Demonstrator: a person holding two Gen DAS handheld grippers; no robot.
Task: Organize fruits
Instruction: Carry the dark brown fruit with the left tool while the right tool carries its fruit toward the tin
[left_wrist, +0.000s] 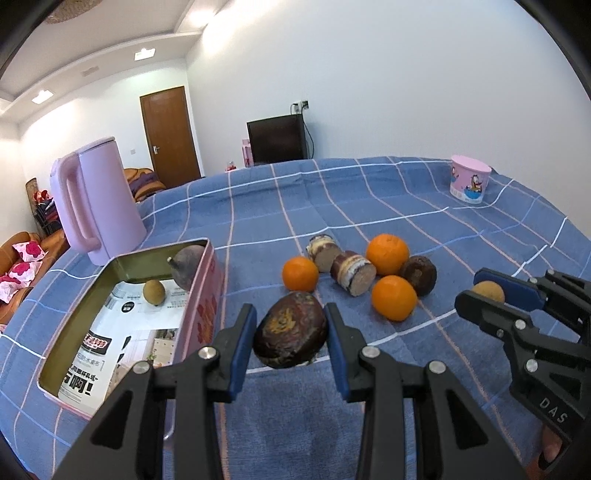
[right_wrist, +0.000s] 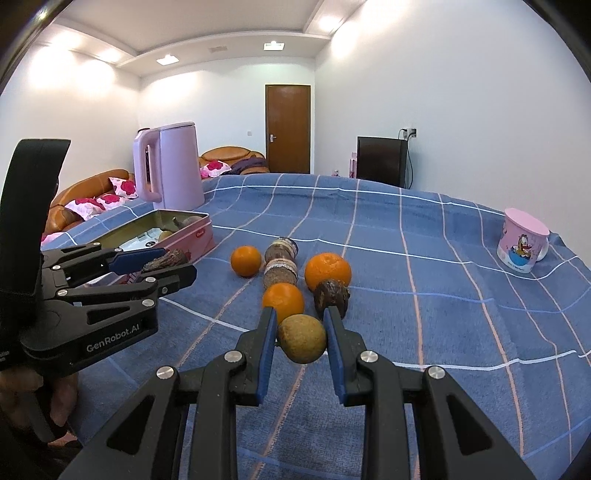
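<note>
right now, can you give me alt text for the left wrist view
The left gripper holds a dark brown fruit between its fingers, above a blue checked tablecloth. An open pink tin with two fruits inside sits to the left, three oranges and other fruit ahead, and the right gripper holds a small tan fruit.

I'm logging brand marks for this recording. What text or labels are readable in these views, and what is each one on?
"GenRobot.AI": on the side of the left hand-held gripper.
"DAS": on the body of the right hand-held gripper; further letters are cut off.
Chinese print on the paper lining the tin box: too distorted to read.
Red label on the box's pink side: blurred.
Pink cup: a cartoon, no readable words.
</note>
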